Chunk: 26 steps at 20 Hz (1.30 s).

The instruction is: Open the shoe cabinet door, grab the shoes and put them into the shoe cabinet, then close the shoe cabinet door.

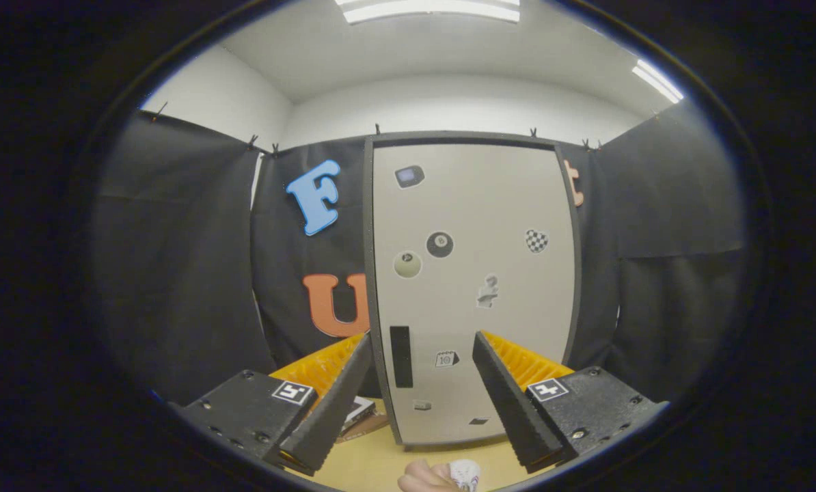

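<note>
Cabinet door shut, gripper spread wide before it

Fingers of the hand-held gripper (422,362), two black ridged wedges with orange bodies behind them and square black-and-white markers on their bases, stand far apart with nothing between them but open air. Straight beyond them stands the tall shoe cabinet (473,287), dark grey in its frame. Its pale grey door (504,205) is closed flat. Small stickers dot the door: a black billiard ball (439,244) near its middle, a pale ball (407,264) just beside and below that, a chequered heart (536,240) toward the door's other side. A narrow black upright slot (400,356), low on the door, sits just ahead of the left finger's tip. The cabinet stands on a light wooden tabletop (374,465). A flat dark item beside the cabinet's foot, behind the left finger, is too hidden to identify. Below the cabinet's foot, between the finger bases, a small pink and white object (442,475) lies on the tabletop; what it is I cannot tell.
</note>
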Each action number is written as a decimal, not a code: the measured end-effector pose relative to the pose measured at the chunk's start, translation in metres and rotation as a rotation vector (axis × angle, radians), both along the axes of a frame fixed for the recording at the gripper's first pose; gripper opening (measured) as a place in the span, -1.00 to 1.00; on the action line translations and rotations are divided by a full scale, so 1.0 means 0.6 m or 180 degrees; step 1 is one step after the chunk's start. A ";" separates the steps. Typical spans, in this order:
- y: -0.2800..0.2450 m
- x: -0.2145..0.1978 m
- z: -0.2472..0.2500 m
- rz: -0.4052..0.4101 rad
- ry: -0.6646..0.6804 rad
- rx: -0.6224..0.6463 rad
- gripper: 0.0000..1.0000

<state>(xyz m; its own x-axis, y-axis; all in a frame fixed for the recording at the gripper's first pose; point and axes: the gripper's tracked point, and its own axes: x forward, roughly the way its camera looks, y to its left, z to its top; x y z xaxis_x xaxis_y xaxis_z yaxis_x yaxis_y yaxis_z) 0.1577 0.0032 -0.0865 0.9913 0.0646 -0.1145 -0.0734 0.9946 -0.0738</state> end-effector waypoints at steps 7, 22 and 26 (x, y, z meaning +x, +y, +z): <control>0.008 0.142 -0.093 0.0082 0.0306 -0.0023 0.98; 0.024 0.250 -0.170 0.0132 0.0572 -0.0017 -0.19; 0.022 0.265 -0.173 0.0030 0.0581 -0.0214 -0.26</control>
<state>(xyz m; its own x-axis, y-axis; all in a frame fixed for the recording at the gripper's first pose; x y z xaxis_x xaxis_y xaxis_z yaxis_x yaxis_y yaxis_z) 0.3165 0.0164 -0.1904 0.9531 0.0599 -0.2968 -0.1008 0.9871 -0.1246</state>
